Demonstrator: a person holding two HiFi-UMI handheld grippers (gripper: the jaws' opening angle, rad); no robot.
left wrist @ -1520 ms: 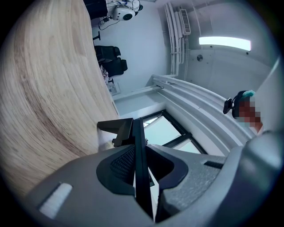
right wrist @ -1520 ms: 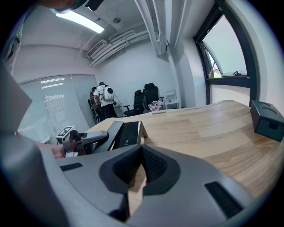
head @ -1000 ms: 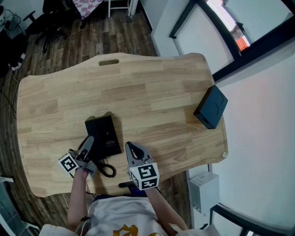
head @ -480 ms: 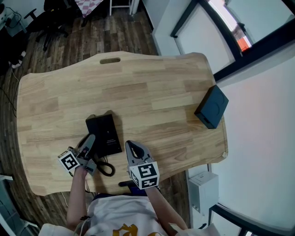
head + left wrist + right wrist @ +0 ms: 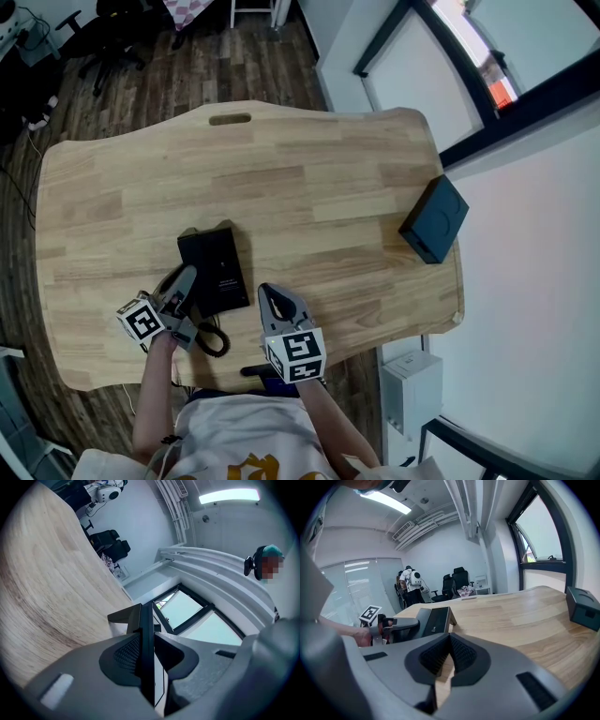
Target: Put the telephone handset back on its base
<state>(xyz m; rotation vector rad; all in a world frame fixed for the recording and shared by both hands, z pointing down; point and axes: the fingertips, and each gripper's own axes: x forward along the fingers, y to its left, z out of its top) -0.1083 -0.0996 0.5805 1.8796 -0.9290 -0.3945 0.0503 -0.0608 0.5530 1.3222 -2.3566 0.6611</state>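
Observation:
The black telephone base (image 5: 216,270) lies on the wooden table (image 5: 300,178), near its front edge. My left gripper (image 5: 184,283) sits at the base's left side, shut on the black handset (image 5: 146,658). That handset shows edge-on between the jaws in the left gripper view. Its coiled cord (image 5: 214,339) loops on the table behind the base. The right gripper view shows the base (image 5: 435,619) and the left gripper (image 5: 401,626) beside it. My right gripper (image 5: 273,302) hovers just right of the base. Its pads (image 5: 461,654) meet with nothing between them.
A black box (image 5: 432,220) stands at the table's right edge and also shows in the right gripper view as a black box (image 5: 583,607). Office chairs and a wooden floor lie beyond the far edge. A white unit (image 5: 409,389) stands on the floor near the right front corner.
My left gripper has edged slightly forward along the base's left side with the handset. The right gripper has stayed where it was.

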